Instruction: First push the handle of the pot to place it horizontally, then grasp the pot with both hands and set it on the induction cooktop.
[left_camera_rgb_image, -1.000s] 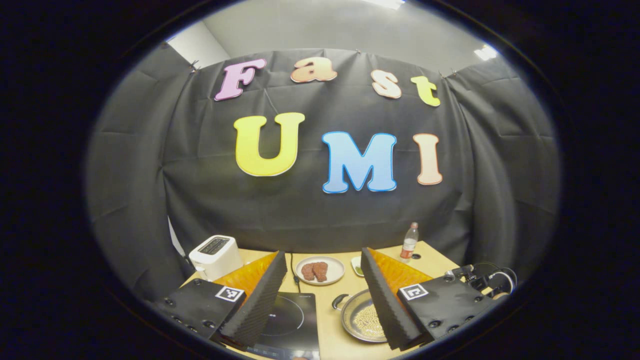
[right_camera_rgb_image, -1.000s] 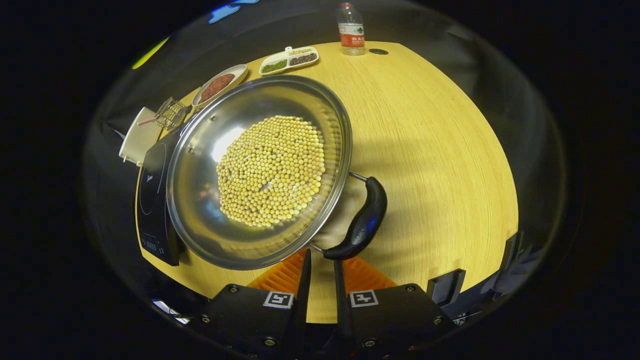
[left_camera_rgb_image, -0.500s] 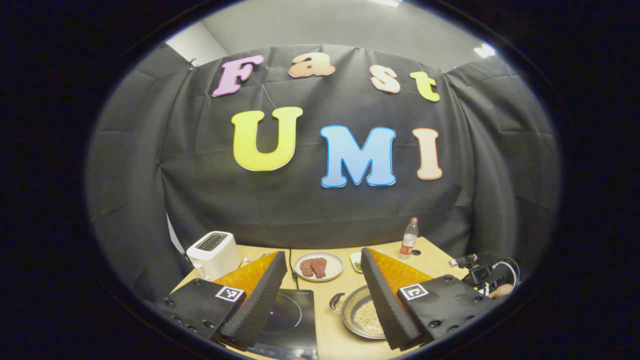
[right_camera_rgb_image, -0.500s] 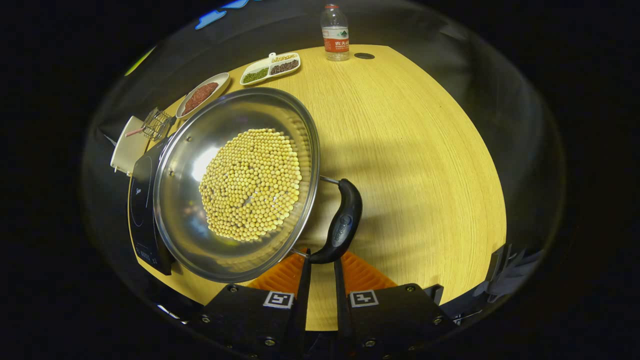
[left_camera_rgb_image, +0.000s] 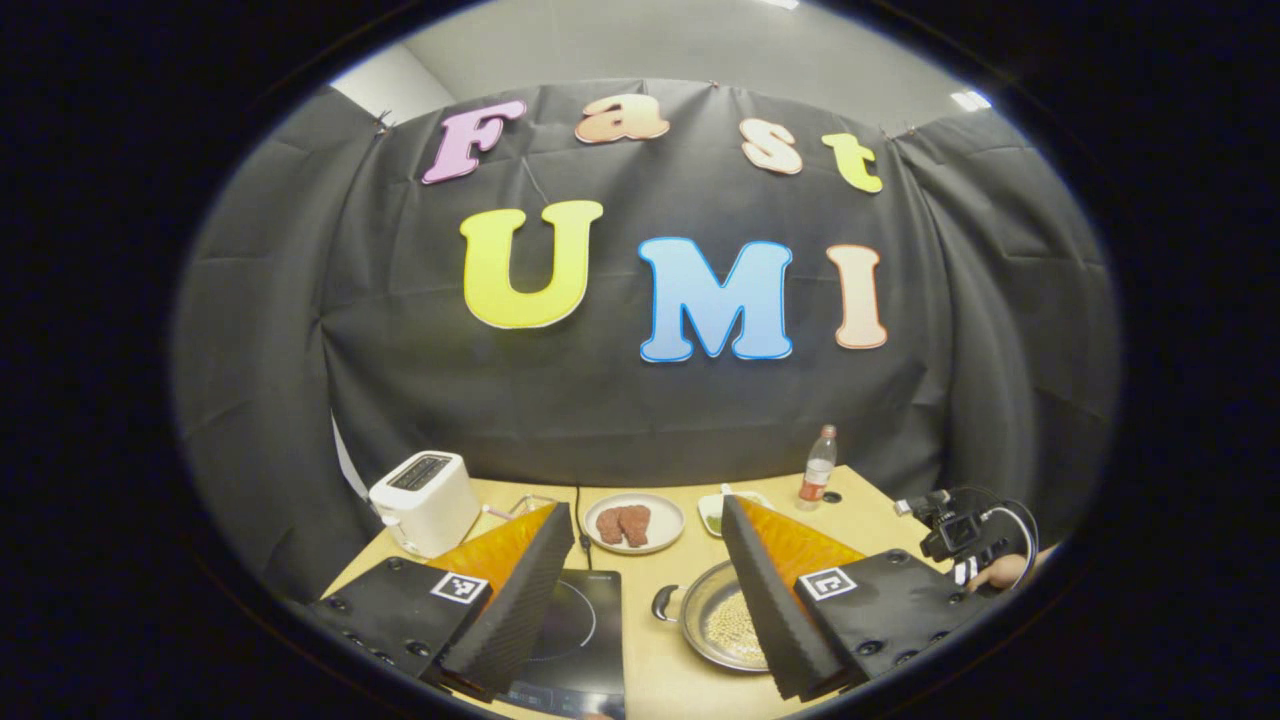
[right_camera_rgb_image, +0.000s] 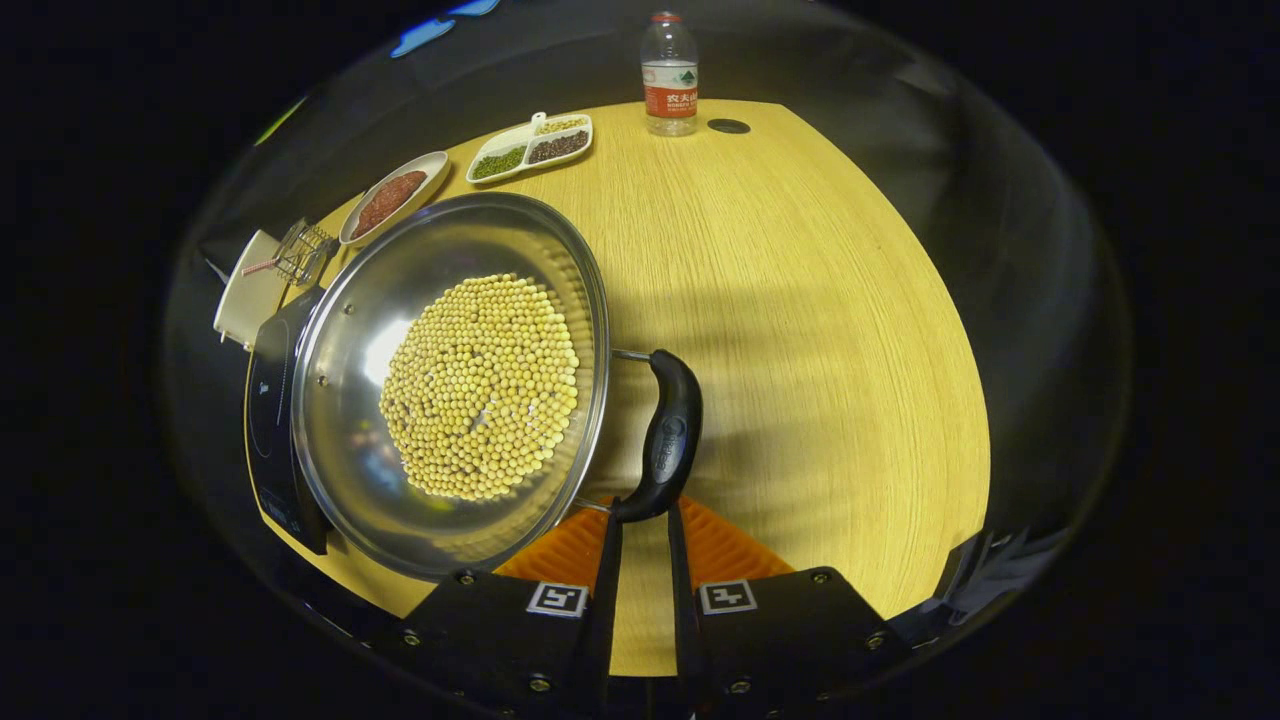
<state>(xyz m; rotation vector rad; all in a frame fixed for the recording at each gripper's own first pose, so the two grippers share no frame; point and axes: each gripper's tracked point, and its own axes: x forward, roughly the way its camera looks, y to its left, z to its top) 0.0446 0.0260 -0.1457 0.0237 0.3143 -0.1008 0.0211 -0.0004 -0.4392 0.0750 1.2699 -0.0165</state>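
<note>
A steel pot (right_camera_rgb_image: 340, 440) holding yellow beans sits on the wooden table (right_camera_rgb_image: 820, 300), its left edge over the black induction cooktop (right_camera_rgb_image: 265, 400). The pot's black handle (right_camera_rgb_image: 668, 440) stands on its right side, running nearly straight away from me. My right gripper (right_camera_rgb_image: 640, 515) is shut, its tips touching the handle's near end. My left gripper (left_camera_rgb_image: 645, 507) hangs open high over the table's near edge, with the cooktop (left_camera_rgb_image: 575, 625) and the pot (left_camera_rgb_image: 720, 625) below it. The right gripper (left_camera_rgb_image: 960, 535) and the hand holding it appear at far right.
A white toaster (left_camera_rgb_image: 425, 500), a plate of meat (left_camera_rgb_image: 632, 522), a small dish (left_camera_rgb_image: 712, 508) and a water bottle (left_camera_rgb_image: 818, 468) line the table's back. In the right gripper view: bottle (right_camera_rgb_image: 668, 75), divided dish (right_camera_rgb_image: 528, 147), meat plate (right_camera_rgb_image: 392, 185), wire rack (right_camera_rgb_image: 300, 250).
The right gripper has pushed the handle's near end; the pot turned, and its handle swung from slanted to nearly upright in the right gripper view. The left gripper drew back a little.
</note>
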